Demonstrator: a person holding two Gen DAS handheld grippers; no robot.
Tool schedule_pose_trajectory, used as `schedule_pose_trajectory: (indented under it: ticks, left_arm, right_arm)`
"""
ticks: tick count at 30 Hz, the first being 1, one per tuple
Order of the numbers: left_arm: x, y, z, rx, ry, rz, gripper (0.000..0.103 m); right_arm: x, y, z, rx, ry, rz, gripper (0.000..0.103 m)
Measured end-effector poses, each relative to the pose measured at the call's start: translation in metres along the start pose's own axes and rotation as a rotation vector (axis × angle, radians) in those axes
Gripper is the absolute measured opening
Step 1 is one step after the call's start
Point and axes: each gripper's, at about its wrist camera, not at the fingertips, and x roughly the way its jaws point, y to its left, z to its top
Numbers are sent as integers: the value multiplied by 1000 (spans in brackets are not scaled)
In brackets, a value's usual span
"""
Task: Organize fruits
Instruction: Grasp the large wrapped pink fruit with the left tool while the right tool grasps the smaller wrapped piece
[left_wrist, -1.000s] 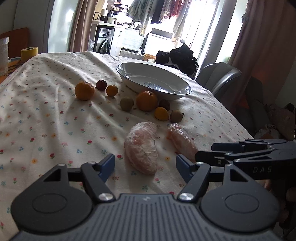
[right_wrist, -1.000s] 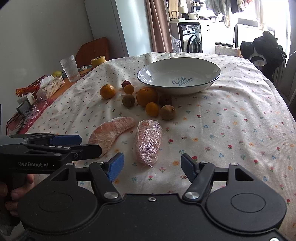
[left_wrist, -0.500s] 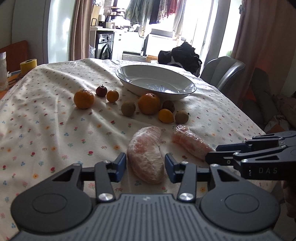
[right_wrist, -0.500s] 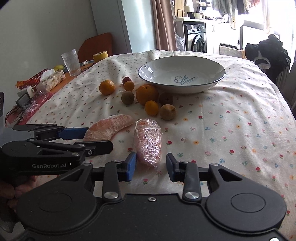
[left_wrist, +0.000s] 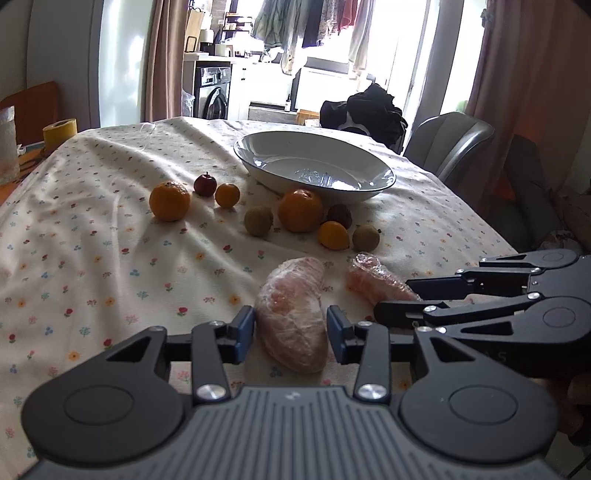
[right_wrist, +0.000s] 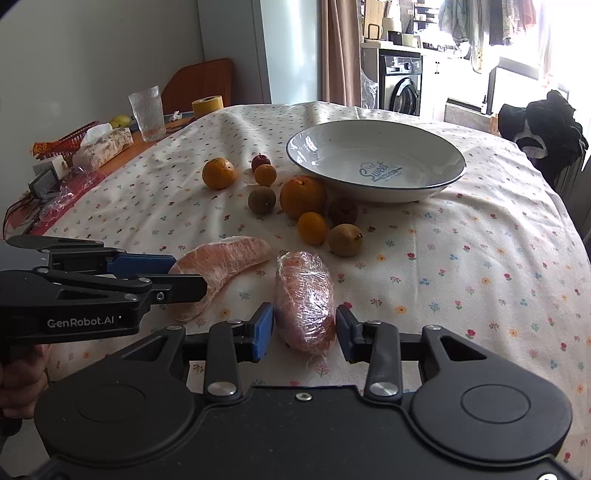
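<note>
Two plastic-wrapped pomelo segments lie on the floral tablecloth. My left gripper (left_wrist: 291, 334) has closed around the larger segment (left_wrist: 293, 325), its blue pads at both sides of it. My right gripper (right_wrist: 304, 334) has closed around the smaller segment (right_wrist: 304, 295), pads at its sides. Both segments still rest on the cloth. Beyond them lie oranges (left_wrist: 300, 209), small oranges (left_wrist: 333, 235), kiwis (left_wrist: 258, 220) and small red fruits (left_wrist: 205, 184). A white bowl (right_wrist: 436, 184) stands empty behind the fruit.
At the left table edge stand a glass (right_wrist: 146, 112), a yellow tape roll (right_wrist: 207, 106), a tissue pack (right_wrist: 107, 142) and clutter. A grey chair (left_wrist: 448, 142) stands at the far right. The right edge of the table drops off.
Both grippers moved forward and narrowed from wide open until their pads came up against the two wrapped segments.
</note>
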Motion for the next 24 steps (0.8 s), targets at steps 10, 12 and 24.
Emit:
schedule_pose_trajectory:
  ticks: [10,12,24]
  left_arm:
    - [16,-23,5,93,-9,108,48]
    - [17,-22,6,94,-6,118,41]
    - [2,-4,9,36,-22,55,39]
  right_arm:
    - [-1,-7,-4,-18,-16,9,34]
    - [-3,-8,-5,-21,-13,4,34]
    - [11,0,2,-38,-32,-1,45]
